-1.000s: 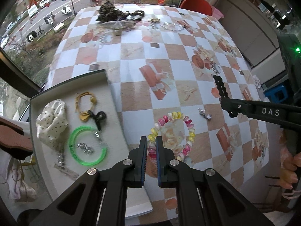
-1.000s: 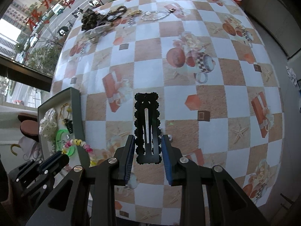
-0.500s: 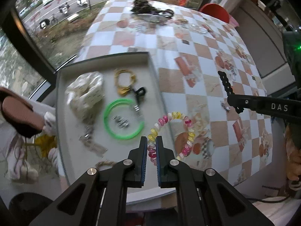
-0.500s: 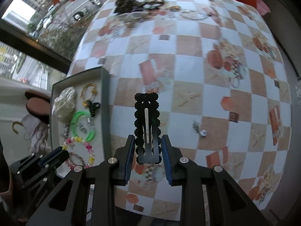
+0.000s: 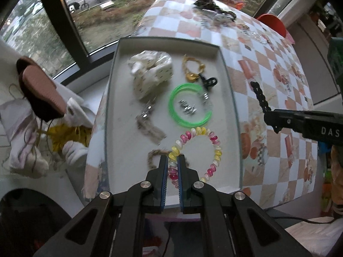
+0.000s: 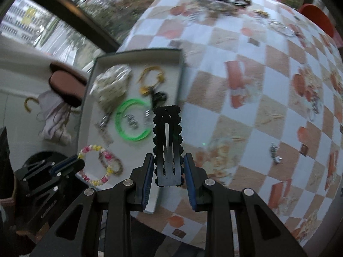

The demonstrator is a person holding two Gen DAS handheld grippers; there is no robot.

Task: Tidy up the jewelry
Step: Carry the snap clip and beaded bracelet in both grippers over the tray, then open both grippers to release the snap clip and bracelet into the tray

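My left gripper (image 5: 172, 158) is shut on a pink, yellow and white coil bracelet (image 5: 216, 147), which hangs over the near end of the grey tray (image 5: 169, 40). My right gripper (image 6: 168, 157) is shut on a black beaded hair clip (image 6: 167, 132), held upright over the tray's right rim (image 6: 181, 79). In the left wrist view the right gripper (image 5: 269, 115) comes in from the right with the clip (image 5: 260, 98) sticking up. The right wrist view shows the left gripper (image 6: 71, 165) at the lower left with the bracelet (image 6: 94, 150).
In the tray lie a white dotted scrunchie (image 5: 150, 72), a yellow cord bracelet (image 5: 193, 68), a black claw clip (image 5: 209, 83), a green ring (image 5: 184, 107), a silver clip (image 5: 148, 124) and a braided loop (image 5: 154, 156). A jewellery pile (image 5: 214, 6) sits at the checked table's far end. A small silver piece (image 6: 274, 152) lies on the cloth.
Both grippers have swept left from over the checked cloth to the tray. The bracelet now hangs over the tray floor, and the clip has reached the tray's right rim. Both grips are unchanged.
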